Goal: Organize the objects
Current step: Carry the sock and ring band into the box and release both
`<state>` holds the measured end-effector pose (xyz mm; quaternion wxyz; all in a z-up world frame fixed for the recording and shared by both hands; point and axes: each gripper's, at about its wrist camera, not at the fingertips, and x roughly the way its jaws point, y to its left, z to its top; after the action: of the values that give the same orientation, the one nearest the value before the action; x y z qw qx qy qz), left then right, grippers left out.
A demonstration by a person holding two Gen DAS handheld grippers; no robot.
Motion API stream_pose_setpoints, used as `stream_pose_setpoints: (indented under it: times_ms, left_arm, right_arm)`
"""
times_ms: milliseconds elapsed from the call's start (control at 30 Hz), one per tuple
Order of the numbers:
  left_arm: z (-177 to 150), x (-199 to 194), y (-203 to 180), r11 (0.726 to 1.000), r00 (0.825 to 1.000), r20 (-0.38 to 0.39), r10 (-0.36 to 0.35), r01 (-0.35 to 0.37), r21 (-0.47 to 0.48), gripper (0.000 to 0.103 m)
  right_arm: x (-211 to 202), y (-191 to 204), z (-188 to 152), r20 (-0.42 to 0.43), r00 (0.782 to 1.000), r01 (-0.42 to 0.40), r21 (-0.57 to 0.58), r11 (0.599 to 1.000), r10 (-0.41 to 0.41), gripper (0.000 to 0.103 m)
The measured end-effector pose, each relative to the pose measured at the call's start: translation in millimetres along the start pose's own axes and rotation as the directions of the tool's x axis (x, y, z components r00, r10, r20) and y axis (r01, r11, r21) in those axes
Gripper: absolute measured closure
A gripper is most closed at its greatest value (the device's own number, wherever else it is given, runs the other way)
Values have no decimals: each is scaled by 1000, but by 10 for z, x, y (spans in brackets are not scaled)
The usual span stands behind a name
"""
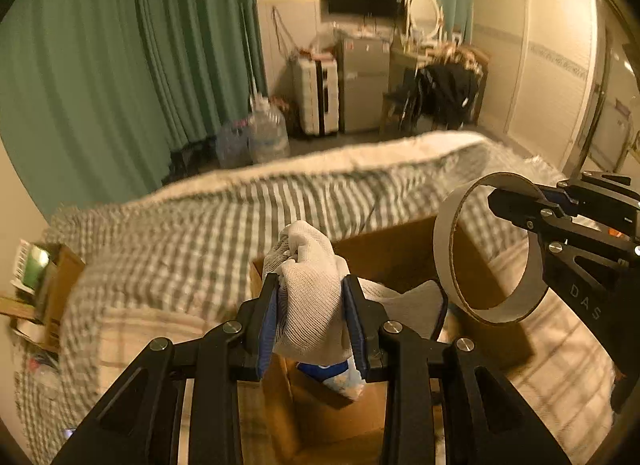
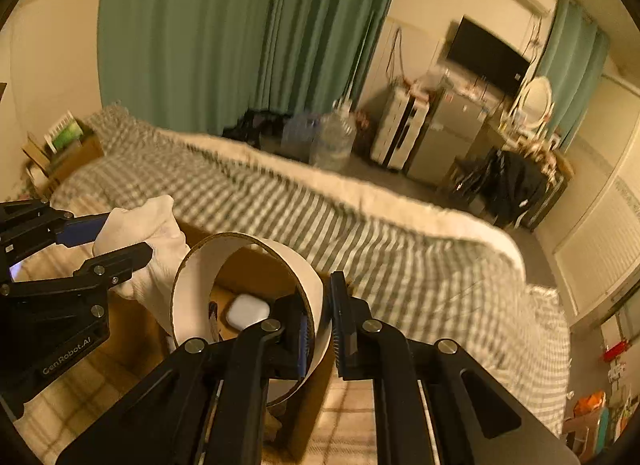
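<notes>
A bed [image 1: 192, 225] with a green-checked cover fills the room below green curtains [image 1: 120, 65]; an open cardboard box [image 1: 400, 249] sits on it. Over the box, the left gripper [image 1: 312, 317] is clenched on a white cloth [image 1: 308, 297]. Just beside it, the right gripper [image 2: 318, 329] pinches the wall of a cardboard ring [image 2: 192, 297]. A white earbud case [image 2: 247, 315] lies inside the box.

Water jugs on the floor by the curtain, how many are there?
2: a clear jug beside a bluish jug, both on the floor below the green curtain. Others may be hidden behind the bed.
</notes>
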<state>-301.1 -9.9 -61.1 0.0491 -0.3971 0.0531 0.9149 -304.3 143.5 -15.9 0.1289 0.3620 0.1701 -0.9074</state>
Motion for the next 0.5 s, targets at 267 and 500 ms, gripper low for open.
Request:
stream_pose_setpoints:
  times_ms: [267, 500]
  left_arm:
    - [-195, 481, -77, 1000, 998, -61, 1, 0, 18, 72]
    - [-222, 361, -127, 999, 997, -68, -30, 32, 32, 58]
  right_arm:
    - [618, -52, -270, -68, 997, -41, 20, 999, 42, 94]
    - [581, -108, -350, -62, 987, -141, 87, 986, 147, 82]
